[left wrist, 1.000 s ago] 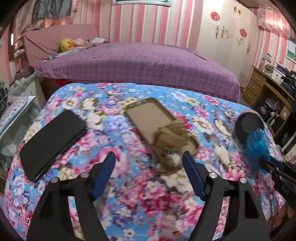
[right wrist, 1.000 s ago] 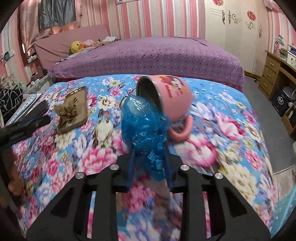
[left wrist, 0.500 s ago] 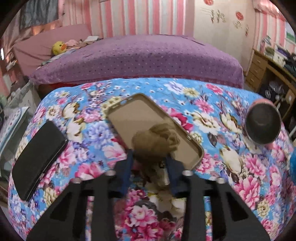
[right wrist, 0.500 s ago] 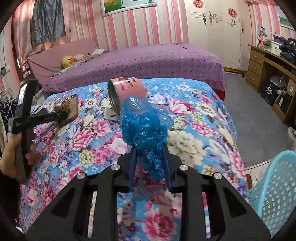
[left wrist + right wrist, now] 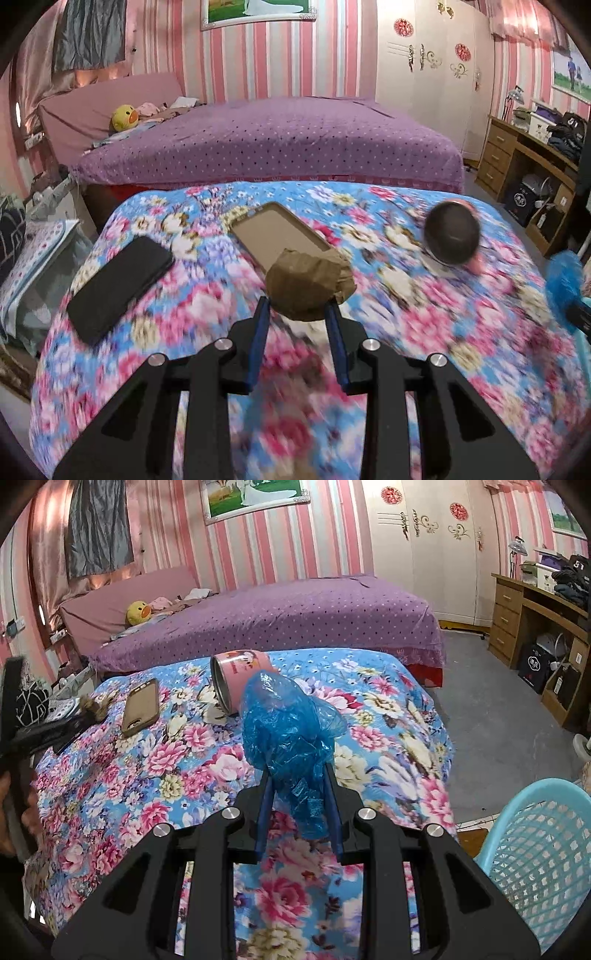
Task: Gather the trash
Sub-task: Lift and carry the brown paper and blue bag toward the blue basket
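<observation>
Our left gripper (image 5: 297, 314) has just closed on the brown paper wad (image 5: 309, 286) and lifted it off the phone case (image 5: 280, 232) at twelve o'clock. Our right gripper (image 5: 297, 794) holds the blue plastic bag (image 5: 288, 734) — both go to the basket (image 5: 535, 853) at four o'clock.

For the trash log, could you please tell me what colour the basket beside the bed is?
Light blue; the basket shows best in the right wrist view.

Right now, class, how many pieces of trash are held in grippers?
2. The left gripper holds a crumpled brown paper wad; the right gripper holds a crumpled blue plastic bag. More trash may lie out of view.
</observation>
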`<state>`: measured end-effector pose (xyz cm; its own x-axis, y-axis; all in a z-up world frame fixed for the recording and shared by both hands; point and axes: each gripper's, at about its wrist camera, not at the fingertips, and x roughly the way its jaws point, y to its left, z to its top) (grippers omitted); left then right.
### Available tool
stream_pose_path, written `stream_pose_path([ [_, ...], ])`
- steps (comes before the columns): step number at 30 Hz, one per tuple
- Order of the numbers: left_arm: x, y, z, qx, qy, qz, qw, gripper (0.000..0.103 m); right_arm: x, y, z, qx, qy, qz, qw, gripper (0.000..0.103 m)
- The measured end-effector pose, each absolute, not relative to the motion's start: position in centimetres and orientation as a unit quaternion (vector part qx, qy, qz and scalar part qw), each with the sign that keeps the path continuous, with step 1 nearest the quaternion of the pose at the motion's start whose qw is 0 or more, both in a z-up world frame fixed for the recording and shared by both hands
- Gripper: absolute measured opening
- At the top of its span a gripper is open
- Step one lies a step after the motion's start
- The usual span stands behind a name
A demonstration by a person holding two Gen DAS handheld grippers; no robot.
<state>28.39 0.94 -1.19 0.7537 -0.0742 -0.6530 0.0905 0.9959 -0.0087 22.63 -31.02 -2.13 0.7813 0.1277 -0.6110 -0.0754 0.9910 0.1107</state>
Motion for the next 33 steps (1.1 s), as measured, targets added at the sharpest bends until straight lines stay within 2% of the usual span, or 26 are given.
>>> stream_pose_path([
  [6,23.2,-1.6,-0.7,0.008,0.334,-0.054,0.941,0.031,21.5,-31.5,-1.7,0.029,0.321,0.055,0.945,0.026],
  [17,18.1,-4.7,-3.0,0.012,0.343,-0.048,0.938,0.031,19.0,-32.8,-1.1,0.007,0.316,0.058,0.947,0.026],
  [33,15.7,-11.6,-2.6,0.030,0.327,-0.094,0.940,0.031,15.0,-39.4,0.3,0.008,0.300,0.021,0.954,0.026],
])
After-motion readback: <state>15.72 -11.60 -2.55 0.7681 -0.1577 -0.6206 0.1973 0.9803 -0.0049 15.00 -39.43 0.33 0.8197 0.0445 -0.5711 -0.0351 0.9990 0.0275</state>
